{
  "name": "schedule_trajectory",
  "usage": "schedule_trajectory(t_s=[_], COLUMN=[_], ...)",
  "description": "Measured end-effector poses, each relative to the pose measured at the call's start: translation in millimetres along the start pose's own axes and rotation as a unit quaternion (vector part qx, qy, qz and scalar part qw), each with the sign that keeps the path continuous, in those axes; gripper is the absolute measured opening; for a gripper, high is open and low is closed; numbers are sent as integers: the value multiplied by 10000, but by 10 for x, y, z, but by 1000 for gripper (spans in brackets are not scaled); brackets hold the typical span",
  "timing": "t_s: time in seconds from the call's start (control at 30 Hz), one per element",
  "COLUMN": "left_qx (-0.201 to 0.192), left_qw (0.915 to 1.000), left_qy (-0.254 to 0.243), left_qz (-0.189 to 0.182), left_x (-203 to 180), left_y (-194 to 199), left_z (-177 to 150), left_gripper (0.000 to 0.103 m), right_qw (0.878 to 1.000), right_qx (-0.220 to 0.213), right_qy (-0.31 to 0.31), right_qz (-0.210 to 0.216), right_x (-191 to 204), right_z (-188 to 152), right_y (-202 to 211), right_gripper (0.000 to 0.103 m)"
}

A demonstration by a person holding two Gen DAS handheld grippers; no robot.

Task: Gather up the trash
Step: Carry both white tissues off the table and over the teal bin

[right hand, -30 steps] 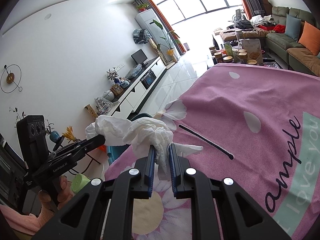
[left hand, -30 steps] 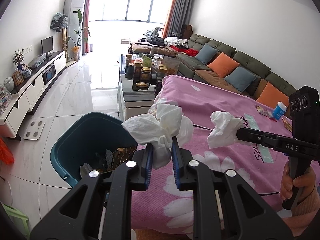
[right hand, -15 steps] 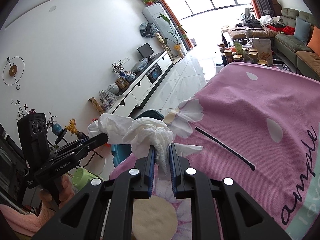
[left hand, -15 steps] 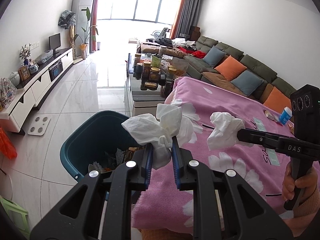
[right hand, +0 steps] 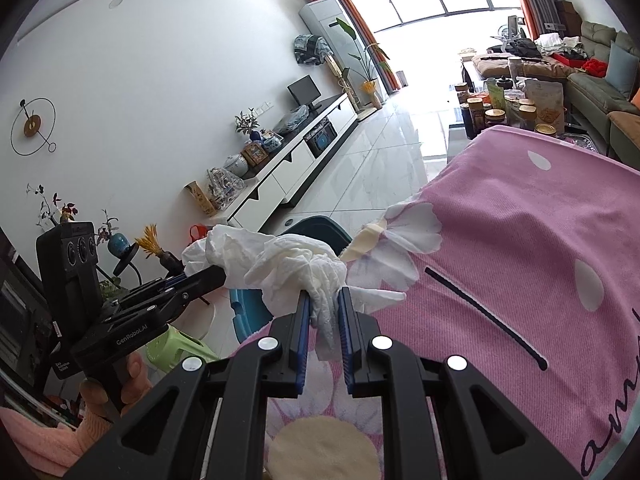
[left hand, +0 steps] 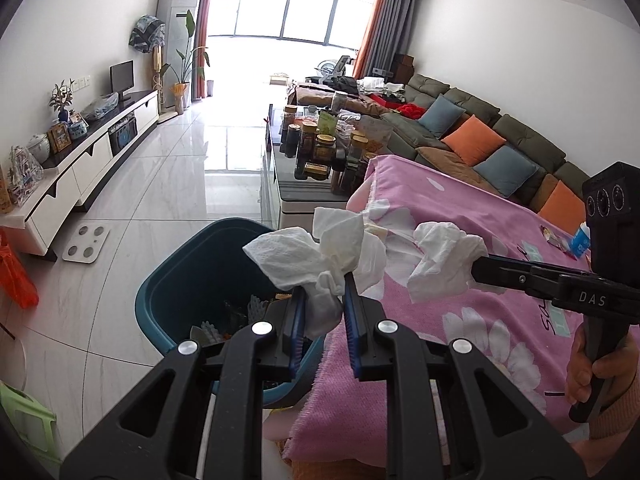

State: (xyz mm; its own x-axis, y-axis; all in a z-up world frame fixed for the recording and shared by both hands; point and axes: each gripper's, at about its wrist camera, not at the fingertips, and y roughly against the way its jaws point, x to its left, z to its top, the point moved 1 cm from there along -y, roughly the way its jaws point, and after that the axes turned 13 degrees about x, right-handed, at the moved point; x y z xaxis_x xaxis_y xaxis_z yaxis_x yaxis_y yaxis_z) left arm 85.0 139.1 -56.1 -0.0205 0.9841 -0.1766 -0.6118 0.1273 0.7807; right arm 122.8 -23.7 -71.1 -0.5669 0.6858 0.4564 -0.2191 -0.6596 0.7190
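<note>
Trash here means crumpled white tissues, and two wads are already off the table and in the air. The left gripper (left hand: 322,300) is clamped on one tissue wad (left hand: 316,260), which hangs just over the near rim of the teal bin (left hand: 180,280), at the edge of the pink flowered cloth (left hand: 460,320) that covers the table. The right gripper (right hand: 322,308) is clamped on a second tissue wad (right hand: 296,268), held beside the first and above the cloth, not yet over the bin.

The bin stands on the floor against the table's corner and already holds some scraps, dark and hard to make out.

So picking up is done for these two pieces; dropping them is left. By my reading, the left wad is close to a clean drop, while the right one needs to travel further toward the bin first. More remains after that: small wrappers and a little blue-and-white container (left hand: 580,240) lie at the far side of the cloth.
</note>
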Motion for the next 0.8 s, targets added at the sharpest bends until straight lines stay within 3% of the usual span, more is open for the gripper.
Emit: schedule_trajectory(t_s=[0.8], left_qx=[85], left_qw=[9994], left_qy=[235], left_qz=[224], left_x=[93], left_y=[-150], left_z=[10], left_gripper=[18], right_qw=[9995], right_qx=[221], right_qy=[222], right_qz=[42], right_x=[115], right_z=[129], right_y=[-201], right_gripper=[13])
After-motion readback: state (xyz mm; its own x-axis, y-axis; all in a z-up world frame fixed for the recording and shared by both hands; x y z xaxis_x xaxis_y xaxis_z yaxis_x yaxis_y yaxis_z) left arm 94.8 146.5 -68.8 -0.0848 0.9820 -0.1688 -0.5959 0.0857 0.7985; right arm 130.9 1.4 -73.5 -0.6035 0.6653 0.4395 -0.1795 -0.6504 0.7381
